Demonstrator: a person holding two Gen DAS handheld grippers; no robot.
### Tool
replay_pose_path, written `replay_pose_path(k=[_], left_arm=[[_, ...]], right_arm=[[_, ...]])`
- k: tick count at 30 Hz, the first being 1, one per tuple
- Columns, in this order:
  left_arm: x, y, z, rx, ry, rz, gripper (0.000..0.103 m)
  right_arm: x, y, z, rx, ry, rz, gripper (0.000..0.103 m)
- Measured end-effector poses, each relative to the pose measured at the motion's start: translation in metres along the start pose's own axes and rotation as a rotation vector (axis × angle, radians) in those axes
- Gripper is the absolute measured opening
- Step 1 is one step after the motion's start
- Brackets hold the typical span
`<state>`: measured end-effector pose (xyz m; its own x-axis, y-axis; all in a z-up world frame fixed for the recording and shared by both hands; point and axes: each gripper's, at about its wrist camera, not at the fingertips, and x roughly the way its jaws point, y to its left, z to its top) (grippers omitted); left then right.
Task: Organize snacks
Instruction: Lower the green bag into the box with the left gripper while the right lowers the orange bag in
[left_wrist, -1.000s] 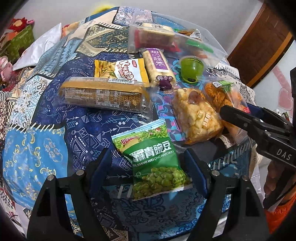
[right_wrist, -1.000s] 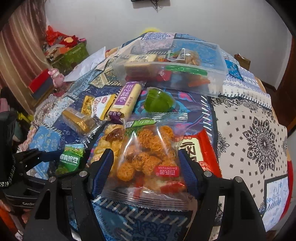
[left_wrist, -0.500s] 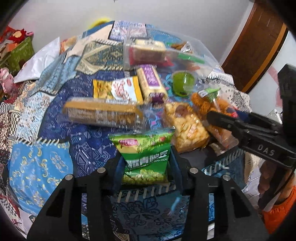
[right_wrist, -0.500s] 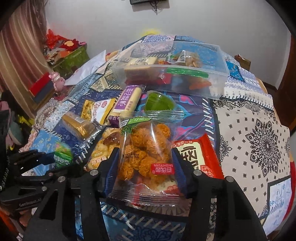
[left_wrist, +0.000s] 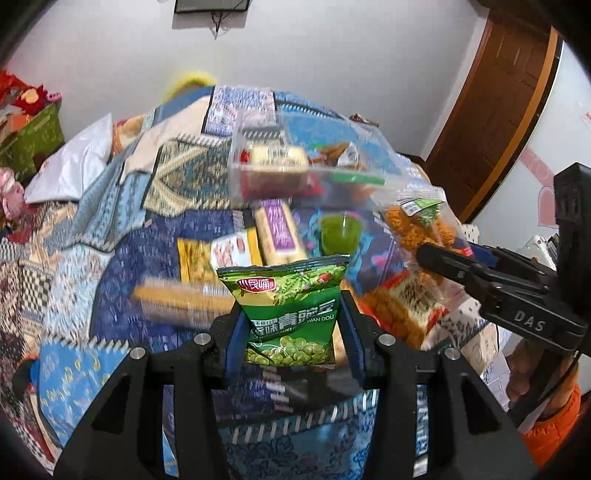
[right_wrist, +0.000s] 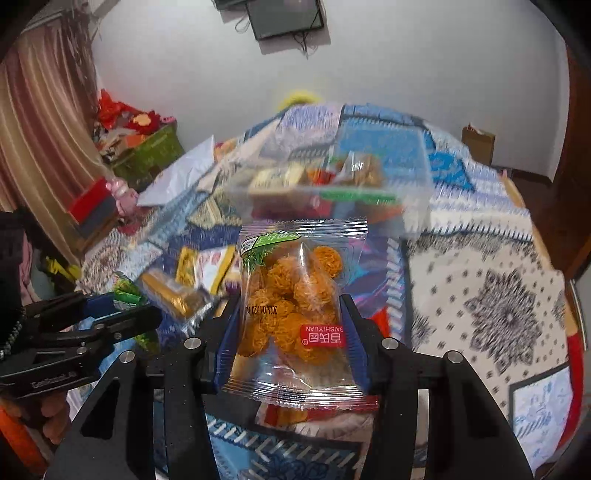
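1. Two snack bags are in hand at once: the green pea packet (left_wrist: 291, 310) is clamped in the left tool (left_wrist: 293, 332), and the clear bag of orange noodle balls (right_wrist: 295, 295) is clamped in the right tool (right_wrist: 291, 332); both sets of jaws have just closed onto their bags, pads pressing each from the sides
2. Both bags look light and soft; the pea packet is puffed foil that will likely give under pressure, so I judge a hold low across its width, as now, the steadiest
3. The noodle balls seem brittle; a squeeze on the film edge or lower seam would spare them, and the glossy film may slip
4. Both bags hang above the patterned cloth of the bench (right_wrist: 498, 295), clear of the other snacks
5. Beyond the pea packet lie a long gold-wrapped bar (left_wrist: 177, 299), a purple-labelled roll (left_wrist: 280, 229) and a green jelly cup (left_wrist: 340, 234)
6. Farther off stands the clear plastic box (left_wrist: 258, 184), already holding some snacks, the probable destination
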<state>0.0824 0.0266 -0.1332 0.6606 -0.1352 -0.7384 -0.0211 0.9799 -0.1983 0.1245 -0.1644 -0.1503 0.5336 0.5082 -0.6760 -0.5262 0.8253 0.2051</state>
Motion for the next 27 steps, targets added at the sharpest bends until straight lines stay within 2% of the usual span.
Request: replay_pose_path(k=[14, 27], left_arm=[[0.003, 0.006, 0.082, -0.008, -0.127, 0.007, 0.046], [0.047, 0.018, 0.154, -0.024, -0.169, 0.046, 0.046]], right_arm=[[-0.016, -0.031, 0.067, 0.02, -0.163, -0.064, 0.047], [0.008, -0.057, 0.112, 0.048, -0.213, -0.102, 0.047]])
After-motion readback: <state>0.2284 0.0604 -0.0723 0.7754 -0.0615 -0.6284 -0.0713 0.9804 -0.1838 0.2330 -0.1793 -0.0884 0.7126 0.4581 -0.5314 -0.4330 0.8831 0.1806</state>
